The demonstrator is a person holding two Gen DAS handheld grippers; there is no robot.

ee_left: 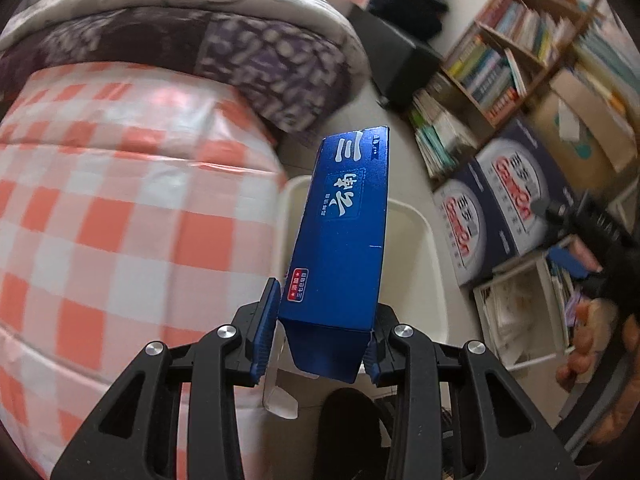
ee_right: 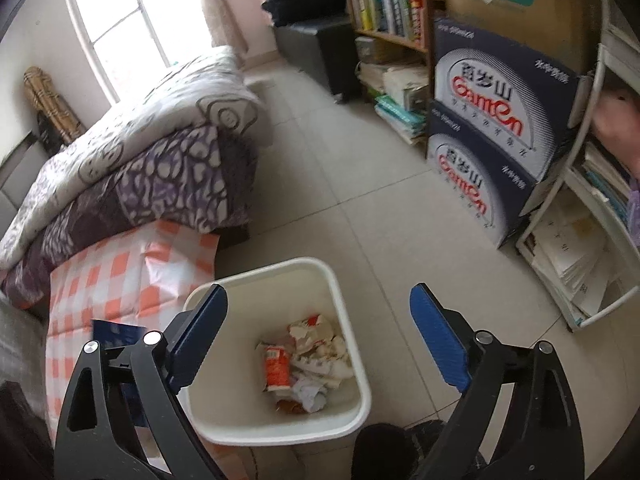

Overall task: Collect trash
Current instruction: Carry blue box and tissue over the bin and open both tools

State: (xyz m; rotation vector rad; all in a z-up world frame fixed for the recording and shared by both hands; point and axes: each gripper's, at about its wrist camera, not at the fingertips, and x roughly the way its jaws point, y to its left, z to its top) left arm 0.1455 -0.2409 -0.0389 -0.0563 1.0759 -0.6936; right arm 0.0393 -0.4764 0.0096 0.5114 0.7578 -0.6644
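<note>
My left gripper (ee_left: 320,336) is shut on a long blue carton box (ee_left: 344,236) with white Chinese lettering, held upright above the white trash bin (ee_left: 424,240) beside the bed. In the right wrist view the same white bin (ee_right: 344,292) stands on the tiled floor and holds crumpled paper and a red-and-white wrapper (ee_right: 276,368). My right gripper (ee_right: 320,336) is open and empty, hovering over the bin. A corner of the blue box (ee_right: 116,332) shows behind its left finger.
A bed with an orange-and-white checked cover (ee_left: 120,220) and purple patterned quilt (ee_right: 160,168) lies left of the bin. Stacked Ganten boxes (ee_right: 492,136), a bookshelf (ee_right: 392,4) and a white rack of papers (ee_right: 576,248) line the right. A black stool (ee_right: 320,48) stands at the back.
</note>
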